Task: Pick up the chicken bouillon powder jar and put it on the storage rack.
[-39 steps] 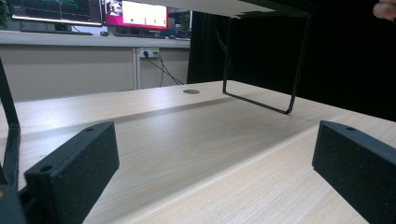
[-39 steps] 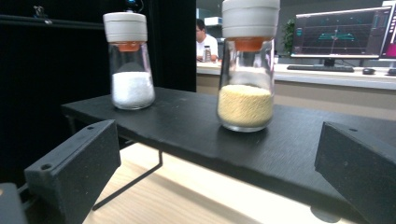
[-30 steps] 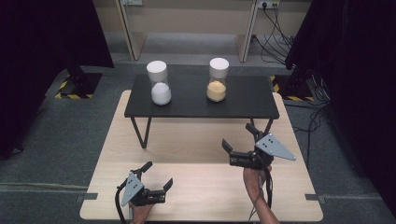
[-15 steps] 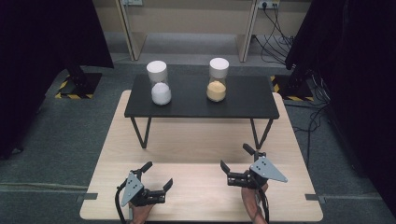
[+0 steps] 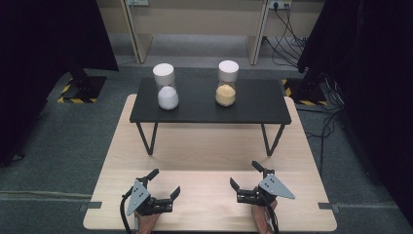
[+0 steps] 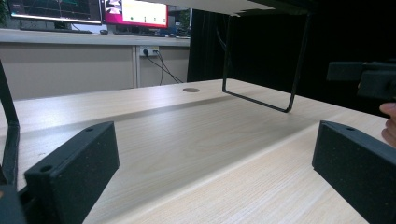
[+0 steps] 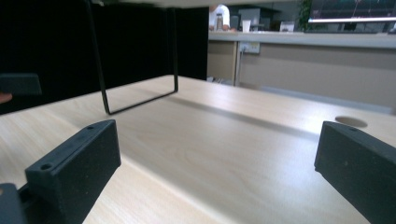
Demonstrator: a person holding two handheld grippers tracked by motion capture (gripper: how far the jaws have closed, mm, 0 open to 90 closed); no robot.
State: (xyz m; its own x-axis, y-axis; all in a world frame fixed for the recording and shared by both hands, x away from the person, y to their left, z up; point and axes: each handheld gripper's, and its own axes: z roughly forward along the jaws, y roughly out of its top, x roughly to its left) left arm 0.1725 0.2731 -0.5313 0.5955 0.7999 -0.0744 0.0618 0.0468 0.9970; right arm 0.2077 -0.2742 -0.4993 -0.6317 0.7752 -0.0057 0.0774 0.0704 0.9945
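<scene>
left gripper [image 5: 164, 181]: jaws spread wide, holding nothing; low over the light wooden table [image 5: 204, 146] near its front edge | right gripper [image 5: 245, 175]: jaws released, empty; near front edge, well apart from left | black metal-legged shelf [image 5: 253, 103]: far half; bare wood between it and grippers | white-powder jar [image 5: 166, 87], yellow-powder jar [image 5: 227, 83]: upright on shelf, apart

Both tools are black. The left gripper [image 5: 163, 183] and the right gripper [image 5: 243, 175] each carry a grey three-cornered plate on top, dotted with small holes, and a black cable trails from each. Seen close, the jaws are thick, matte, speckled black blocks — each with a small round hole.
</scene>
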